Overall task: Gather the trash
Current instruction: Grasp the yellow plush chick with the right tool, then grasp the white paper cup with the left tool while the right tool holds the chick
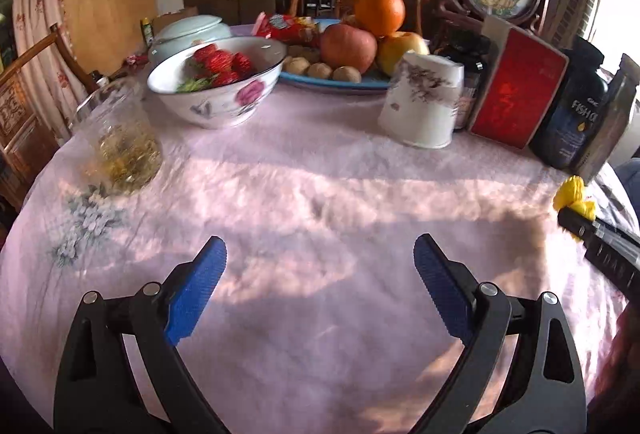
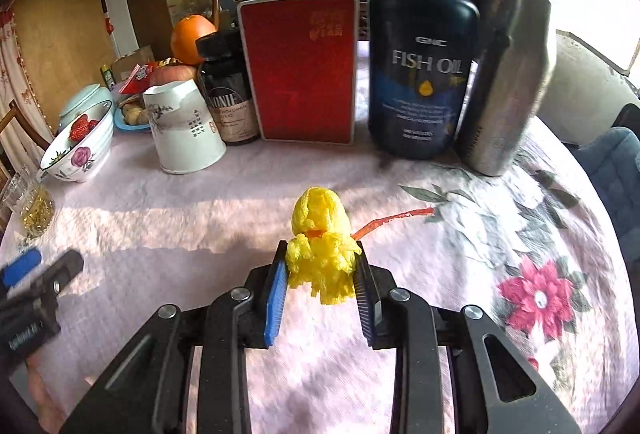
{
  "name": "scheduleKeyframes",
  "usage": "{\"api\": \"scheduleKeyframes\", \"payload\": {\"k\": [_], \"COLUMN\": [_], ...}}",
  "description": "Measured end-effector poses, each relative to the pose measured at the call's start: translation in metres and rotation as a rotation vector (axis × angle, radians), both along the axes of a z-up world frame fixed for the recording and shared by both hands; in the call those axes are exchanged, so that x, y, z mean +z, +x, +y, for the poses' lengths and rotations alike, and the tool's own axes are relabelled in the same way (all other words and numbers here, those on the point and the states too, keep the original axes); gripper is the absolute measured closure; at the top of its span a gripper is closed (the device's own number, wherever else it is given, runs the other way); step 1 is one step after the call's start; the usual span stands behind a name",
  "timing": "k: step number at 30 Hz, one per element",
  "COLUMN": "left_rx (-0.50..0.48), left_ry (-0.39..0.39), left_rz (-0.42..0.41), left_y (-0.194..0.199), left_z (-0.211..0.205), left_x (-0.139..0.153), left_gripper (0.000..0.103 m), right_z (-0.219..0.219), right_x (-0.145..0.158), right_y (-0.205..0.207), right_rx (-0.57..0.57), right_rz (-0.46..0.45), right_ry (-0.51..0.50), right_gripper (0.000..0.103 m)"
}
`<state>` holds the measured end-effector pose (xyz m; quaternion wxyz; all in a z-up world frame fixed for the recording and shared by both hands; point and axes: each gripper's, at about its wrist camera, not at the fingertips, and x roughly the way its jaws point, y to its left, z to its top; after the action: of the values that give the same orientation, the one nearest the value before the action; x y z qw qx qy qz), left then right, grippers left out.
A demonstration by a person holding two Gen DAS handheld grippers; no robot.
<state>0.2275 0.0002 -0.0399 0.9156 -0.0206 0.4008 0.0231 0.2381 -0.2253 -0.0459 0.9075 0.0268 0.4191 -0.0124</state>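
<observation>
Now the right gripper (image 2: pixel 320 266) has its jaws pinched on the yellow foam fruit net (image 2: pixel 322 240) above the worktop (image 2: pixel 200 218), left gripper (image 1: pixel 320 258) gaping empty, orange strip (image 2: pixel 396 217) at two o'clock probably next.

two bottles (image 2: pixel 422 62), two bowls (image 1: pixel 218 82)
</observation>
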Motion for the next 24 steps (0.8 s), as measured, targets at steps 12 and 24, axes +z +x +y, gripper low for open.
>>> {"api": "scheduleKeyframes", "payload": {"k": [12, 24], "left_rx": [-0.079, -0.102], "left_ry": [0.037, 0.092], "left_rz": [-0.010, -0.014], "left_y": [0.111, 0.153], "left_z": [-0.039, -0.084], "left_x": [0.007, -0.003], "left_gripper": [0.012, 0.012], "right_z": [-0.022, -0.037], "right_x": [0.006, 0.006], "right_y": [-0.007, -0.008], "right_rx": [-0.001, 0.000], "right_rz": [-0.044, -0.022], "right_ry": [0.130, 0.218], "right_gripper": [0.072, 0.072]}}
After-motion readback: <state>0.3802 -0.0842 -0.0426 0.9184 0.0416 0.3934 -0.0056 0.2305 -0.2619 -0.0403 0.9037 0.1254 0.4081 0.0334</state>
